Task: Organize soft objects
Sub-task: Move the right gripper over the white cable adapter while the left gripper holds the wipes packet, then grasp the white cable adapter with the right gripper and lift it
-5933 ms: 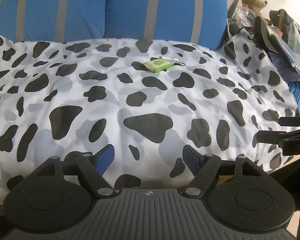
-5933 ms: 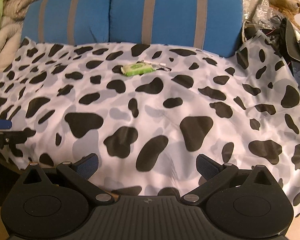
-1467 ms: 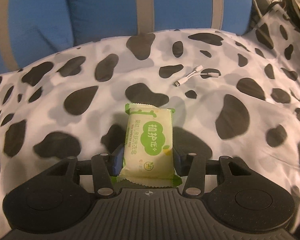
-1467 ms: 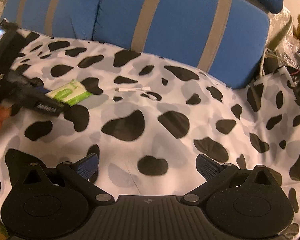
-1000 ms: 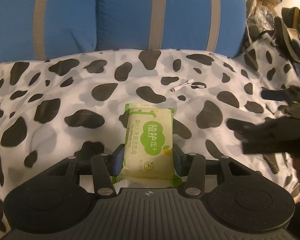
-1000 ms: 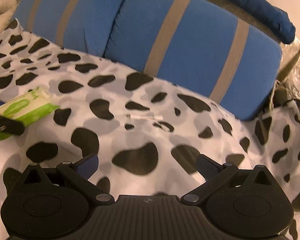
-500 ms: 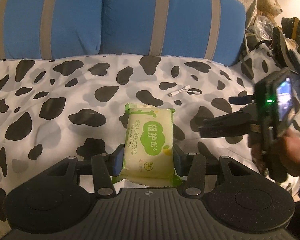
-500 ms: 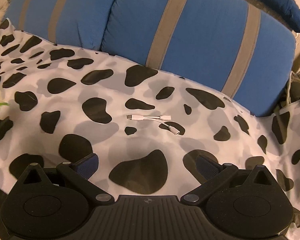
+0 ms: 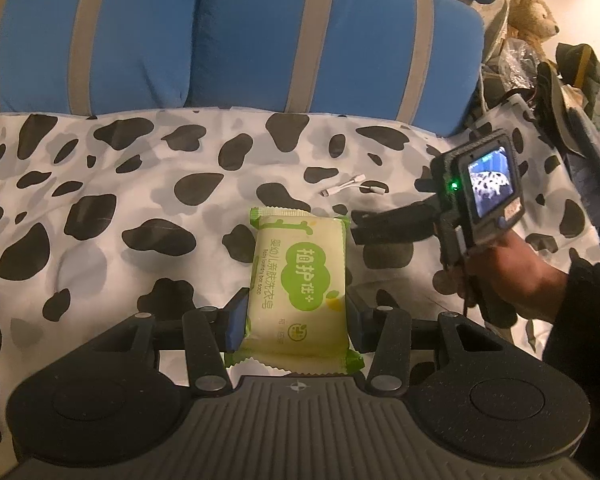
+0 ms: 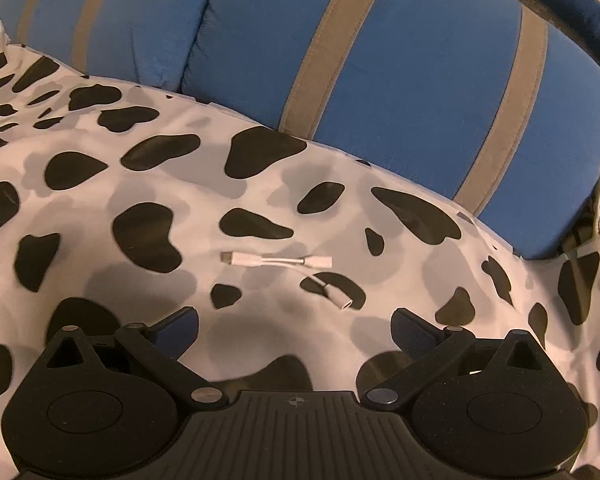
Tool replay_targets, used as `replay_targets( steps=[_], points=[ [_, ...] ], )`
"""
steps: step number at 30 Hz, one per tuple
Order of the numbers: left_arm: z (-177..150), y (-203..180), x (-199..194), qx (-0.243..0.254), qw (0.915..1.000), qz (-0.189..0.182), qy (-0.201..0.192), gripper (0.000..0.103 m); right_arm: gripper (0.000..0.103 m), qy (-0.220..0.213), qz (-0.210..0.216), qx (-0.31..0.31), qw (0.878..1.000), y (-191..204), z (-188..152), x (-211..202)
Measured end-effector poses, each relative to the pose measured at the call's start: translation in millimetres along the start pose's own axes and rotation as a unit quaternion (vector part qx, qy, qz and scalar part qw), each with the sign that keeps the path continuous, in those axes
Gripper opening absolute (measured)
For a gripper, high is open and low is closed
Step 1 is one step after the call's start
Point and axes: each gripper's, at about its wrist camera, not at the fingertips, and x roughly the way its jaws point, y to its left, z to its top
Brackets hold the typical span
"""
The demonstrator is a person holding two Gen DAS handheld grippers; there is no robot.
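We saw a white adapter cable on the cow-print sheet, a teddy bear far right.

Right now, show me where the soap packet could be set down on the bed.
Bare cow-print cover lies left of the soap packet, up to the blue pillows. Right is crowded: white adapter cable, right gripper, clutter by the teddy bear.

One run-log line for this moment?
left gripper: shut on green-and-cream soap packet | right gripper: open, empty, above white adapter cable | surface: cow-print cover
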Motion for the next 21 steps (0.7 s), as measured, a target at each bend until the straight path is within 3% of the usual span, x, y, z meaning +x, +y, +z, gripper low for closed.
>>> replay_targets(
  steps=[10, 21],
  points=[
    [2.3, 2.2, 2.7, -0.007, 0.9999, -0.003, 0.01, 0.047, 0.09, -0.004, -0.004, -0.021, 1.0, -10.8, 1.3, 30.9],
    [1.4, -1.4, 7.8, 0.001, 0.9998, -0.009, 0.018, 0.047, 0.072, -0.022, 0.044, 0.016, 0.999, -24.4, 1.4, 57.1]
  ],
)
